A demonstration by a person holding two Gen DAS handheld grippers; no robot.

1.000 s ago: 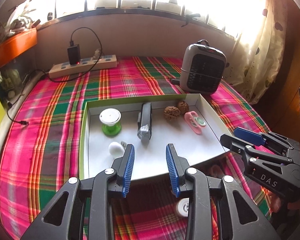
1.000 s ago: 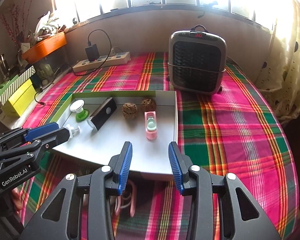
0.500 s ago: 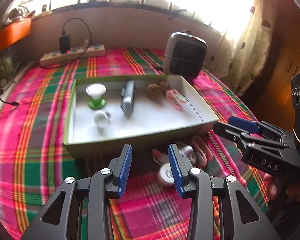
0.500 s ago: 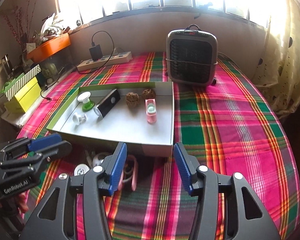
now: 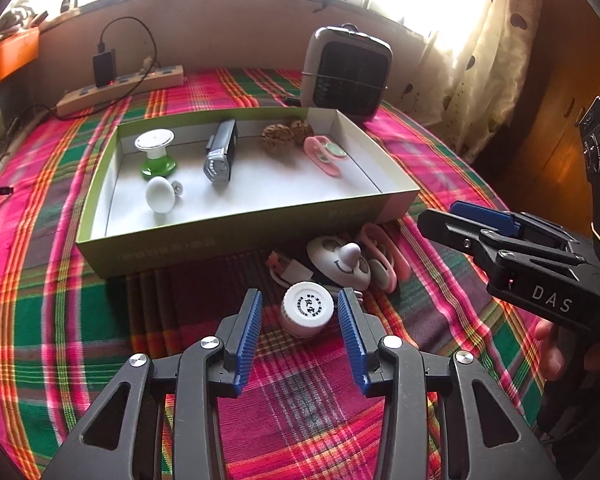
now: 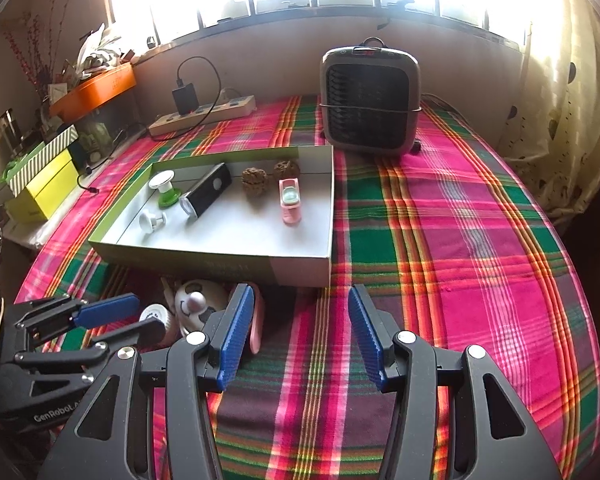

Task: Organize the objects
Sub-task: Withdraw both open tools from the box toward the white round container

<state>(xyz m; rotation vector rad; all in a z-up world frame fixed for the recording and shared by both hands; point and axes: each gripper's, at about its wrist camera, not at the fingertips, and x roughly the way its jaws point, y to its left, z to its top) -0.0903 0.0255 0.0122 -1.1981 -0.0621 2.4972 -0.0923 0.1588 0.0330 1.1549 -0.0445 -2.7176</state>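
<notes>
A small white bottle (image 5: 308, 312) stands on the plaid cloth between the blue pads of my left gripper (image 5: 299, 294); the jaws are opening and the pads do not touch it. Behind the bottle lie a white round gadget with a face (image 5: 338, 262), a white cable (image 5: 286, 266) and pink clips (image 5: 384, 256), all in front of the green box (image 5: 240, 236). Inside the box are a green-and-white spool (image 5: 155, 152), a white knob (image 5: 160, 196), a black device (image 5: 220, 152), two walnuts (image 5: 278, 138) and a pink case (image 5: 324, 154). My right gripper (image 6: 301, 290) is open over bare cloth, just right of the pink clips (image 6: 256, 320).
A grey heater (image 6: 370, 100) stands behind the box. At the back left a power strip (image 6: 204, 114) lies with a charger plugged in. Yellow boxes (image 6: 40, 184) sit off the left edge. A curtain (image 5: 496, 40) hangs at the right. A hand (image 5: 552, 352) holds the right gripper.
Both grippers have drawn back from over the box to its near side and lowered. The bottle, gadget and clips have come into view. Both pairs of jaws stand wider.
</notes>
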